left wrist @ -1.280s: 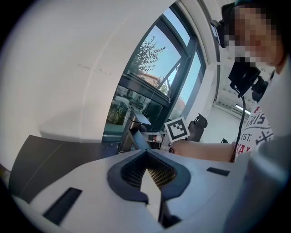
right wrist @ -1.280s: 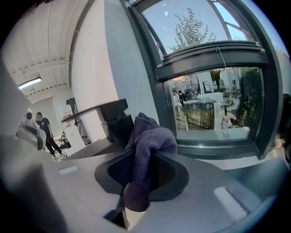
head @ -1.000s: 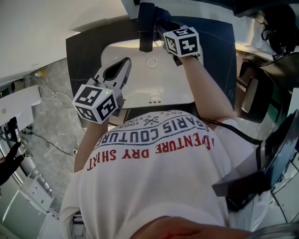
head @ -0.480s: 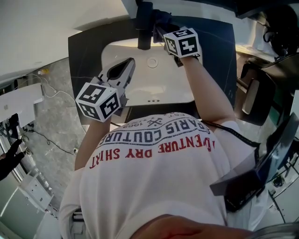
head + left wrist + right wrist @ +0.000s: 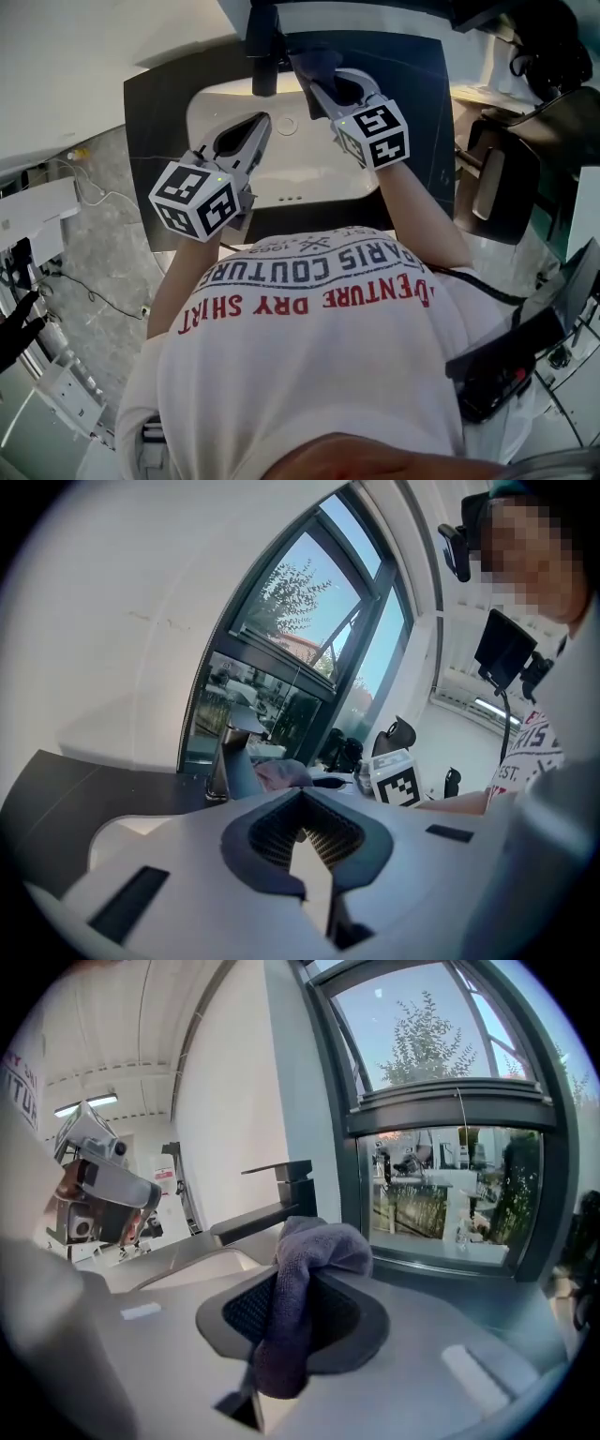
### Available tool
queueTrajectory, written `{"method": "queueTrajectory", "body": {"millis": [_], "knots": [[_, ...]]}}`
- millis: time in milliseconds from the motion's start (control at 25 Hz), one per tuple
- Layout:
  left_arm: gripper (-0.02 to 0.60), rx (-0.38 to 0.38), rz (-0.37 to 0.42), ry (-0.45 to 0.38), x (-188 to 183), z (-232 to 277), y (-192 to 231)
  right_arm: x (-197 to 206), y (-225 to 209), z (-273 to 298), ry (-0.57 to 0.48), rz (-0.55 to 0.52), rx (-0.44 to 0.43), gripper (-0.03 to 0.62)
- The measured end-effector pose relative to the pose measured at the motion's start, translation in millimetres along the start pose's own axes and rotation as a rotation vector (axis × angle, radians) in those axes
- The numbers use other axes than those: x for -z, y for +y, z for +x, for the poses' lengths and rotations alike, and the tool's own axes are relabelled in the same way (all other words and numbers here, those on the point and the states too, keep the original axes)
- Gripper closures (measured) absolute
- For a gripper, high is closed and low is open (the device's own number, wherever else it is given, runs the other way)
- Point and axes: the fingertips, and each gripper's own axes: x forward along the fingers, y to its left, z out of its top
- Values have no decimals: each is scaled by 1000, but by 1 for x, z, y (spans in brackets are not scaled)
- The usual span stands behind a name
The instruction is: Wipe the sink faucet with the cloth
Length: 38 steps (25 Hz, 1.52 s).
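Cloth (image 5: 302,1274) is clamped in the right tongs (image 5: 295,1283), bunched near the faucet (image 5: 267,1211) spout, per the right gripper view. Only the head view places the left tongs (image 5: 251,127), closed and empty, over the sink (image 5: 319,178).

1. A matt black rectangular countertop (image 5: 150,141) runs along the foot of a plain white wall (image 5: 84,56).
2. A white cotton T-shirt (image 5: 309,375) with red and grey lettering across it fills the lower half of the head view.
3. A grey mottled stone floor (image 5: 103,234) lies left of the countertop.
4. A black chair with a grey pad (image 5: 497,187) stands just right of the countertop.
5. A flat black boxy device (image 5: 506,366) hangs at the shirt's right side.
6. A tall dark-grey-framed window (image 5: 441,1110) rises behind the countertop; leafy green trees (image 5: 427,1035) and blue sky show through its upper pane.
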Motion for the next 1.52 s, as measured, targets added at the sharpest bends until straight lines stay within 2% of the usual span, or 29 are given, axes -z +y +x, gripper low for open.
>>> {"method": "queueTrajectory", "body": {"millis": [240,560,1000,1320,1520], "knots": [[580,-10,3,3,2,-6,-2,16,7,16,25,23,-30,519],[580,-45,-18,7,5,-18,22,-12,25,63,-6,-30,-76,519],[580,-53,-32,29,12,-19,42,-11,14,95,18,-24,-54,519],[580,-66,-36,30,13,-21,55,20,5,114,114,14,-25,519],[580,-65,-38,35,15,-20,57,25,3,118,123,-8,-32,519]]}}
